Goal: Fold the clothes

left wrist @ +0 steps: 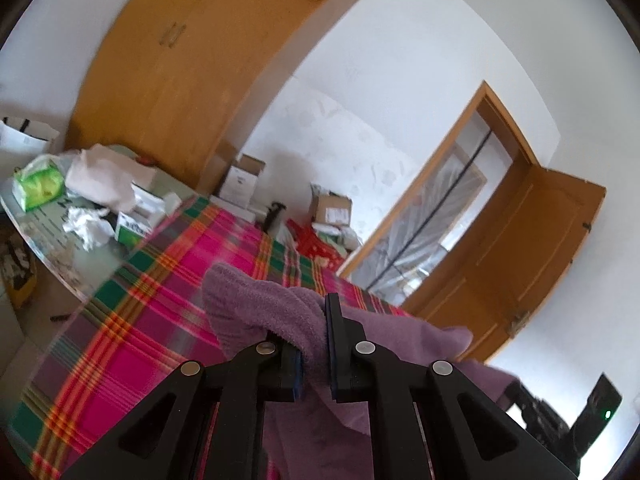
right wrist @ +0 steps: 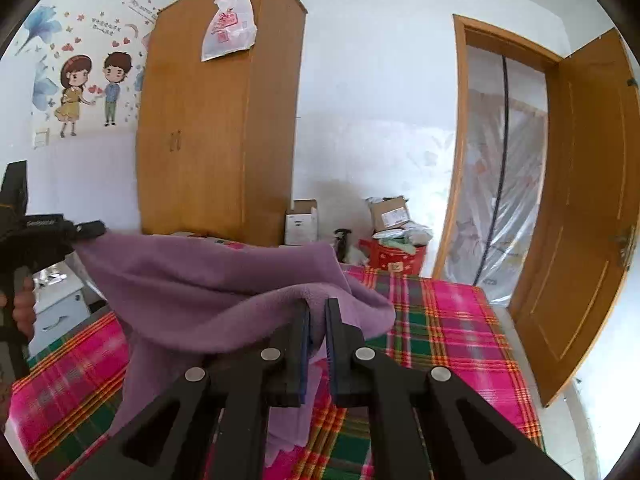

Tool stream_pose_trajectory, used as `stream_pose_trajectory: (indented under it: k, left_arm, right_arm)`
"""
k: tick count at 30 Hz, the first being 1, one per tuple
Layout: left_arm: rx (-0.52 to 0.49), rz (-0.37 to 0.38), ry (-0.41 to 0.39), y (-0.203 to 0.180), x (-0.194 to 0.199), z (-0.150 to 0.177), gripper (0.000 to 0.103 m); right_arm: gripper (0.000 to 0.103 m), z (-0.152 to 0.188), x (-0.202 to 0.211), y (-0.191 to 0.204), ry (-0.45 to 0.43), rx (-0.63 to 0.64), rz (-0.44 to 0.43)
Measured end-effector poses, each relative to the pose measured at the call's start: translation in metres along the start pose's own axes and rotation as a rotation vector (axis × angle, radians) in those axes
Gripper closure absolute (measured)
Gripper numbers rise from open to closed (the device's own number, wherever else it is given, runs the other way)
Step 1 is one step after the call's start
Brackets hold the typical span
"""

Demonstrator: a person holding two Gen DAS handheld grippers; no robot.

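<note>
Purple cloth (right wrist: 208,280) pinched in both left gripper (left wrist: 314,344) and right gripper (right wrist: 316,344); left's lettering (right wrist: 40,223) unreadable, perhaps "Gen…".

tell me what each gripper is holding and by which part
Both hold the purple cloth: left gripper and right gripper each pinch its upper edge, one at each end.
</note>
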State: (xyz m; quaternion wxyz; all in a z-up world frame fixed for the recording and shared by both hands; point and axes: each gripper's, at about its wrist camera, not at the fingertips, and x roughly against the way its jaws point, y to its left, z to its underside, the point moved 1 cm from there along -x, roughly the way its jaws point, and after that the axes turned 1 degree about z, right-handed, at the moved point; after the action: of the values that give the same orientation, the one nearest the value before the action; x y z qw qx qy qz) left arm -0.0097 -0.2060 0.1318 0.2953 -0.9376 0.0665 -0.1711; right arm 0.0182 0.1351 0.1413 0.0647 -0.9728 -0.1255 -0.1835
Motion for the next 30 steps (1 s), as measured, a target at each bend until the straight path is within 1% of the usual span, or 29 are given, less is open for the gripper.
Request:
stream_pose_trajectory:
  k: [5,7,10,15,18,22,24,26,27,28,30]
  left_arm:
    - [-0.02,-0.017,-0.039,0.003,0.011,-0.01,0.094]
    - [-0.02,-0.023,-0.04,0.005,0.012,-0.01,0.094]
    - [-0.013,-0.033,-0.011,0.01,0.008,-0.004,0.094]
    - [-0.008,-0.037,0.052,0.019,0.001,0.012,0.094]
    - [-0.002,-0.038,0.074,0.023,0.0,0.02,0.094]
    - [0.001,-0.045,0.096,0.027,0.0,0.029,0.094]
    - [0.0,-0.044,0.104,0.028,0.0,0.031,0.094]
    - [-0.002,-0.042,0.105,0.026,0.001,0.031,0.094]
    - [-0.003,-0.039,0.103,0.024,0.002,0.03,0.094]
    - [-0.004,-0.035,0.101,0.023,0.002,0.029,0.094]
    - [-0.008,-0.027,0.096,0.019,0.003,0.027,0.094]
  right_arm:
    - [0.096,0.019,-0.002,0.003,0.07,-0.004,-0.031]
    - [0.095,0.026,-0.003,0.005,0.098,-0.006,-0.044]
    - [0.095,0.038,-0.004,0.007,0.141,-0.008,-0.062]
    - [0.095,0.066,-0.006,0.003,0.21,-0.026,-0.067]
    - [0.095,0.076,-0.009,-0.003,0.242,-0.056,-0.067]
    - [0.093,0.081,-0.012,-0.004,0.277,-0.06,-0.082]
    - [0.093,0.08,-0.008,0.001,0.266,-0.047,-0.088]
    - [0.083,0.078,-0.001,0.007,0.235,-0.027,-0.089]
    - [0.073,0.076,0.003,0.013,0.209,-0.002,-0.09]
    - [0.067,0.075,0.007,0.019,0.183,0.024,-0.091]
    - [0.065,0.073,0.009,0.031,0.16,0.064,-0.107]
